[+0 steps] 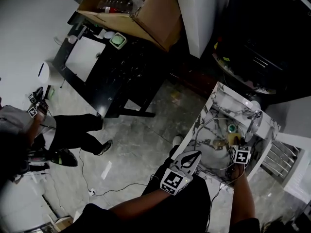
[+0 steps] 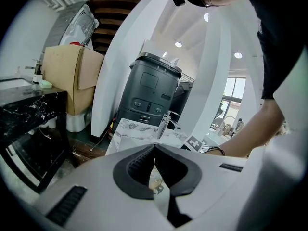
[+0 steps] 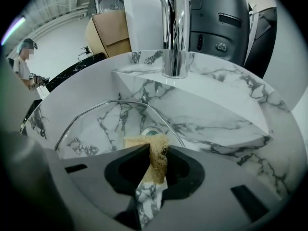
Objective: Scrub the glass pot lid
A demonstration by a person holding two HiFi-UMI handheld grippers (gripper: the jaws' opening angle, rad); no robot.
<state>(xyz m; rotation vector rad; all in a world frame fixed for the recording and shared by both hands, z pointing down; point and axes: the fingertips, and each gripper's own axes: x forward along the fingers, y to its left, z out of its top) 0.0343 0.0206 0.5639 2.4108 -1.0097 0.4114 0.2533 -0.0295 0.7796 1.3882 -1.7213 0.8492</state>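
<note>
Person at the sink (image 1: 217, 97) now, both tools low over the basin. The lid (image 3: 103, 129) lies in the bowl, its metal rim arcing wall to wall, faucet (image 3: 174, 32) standing just beyond it. Right gripper (image 3: 152, 150) has its jaws clamped on a yellow sponge (image 3: 156, 163), which pokes out past the tips and hangs right above the glass; whether it touches, I can't tell from here. The lid sits straight ahead of and below those jaws, so the scrub looks like a short push down and forward.

Left gripper (image 1: 193, 155) hovers at the near left edge of the sink, jaws closed together, nothing in them. It's just outside the rim, near enough to steady the lid. A round green thing shows through the glass, perhaps the drain.
</note>
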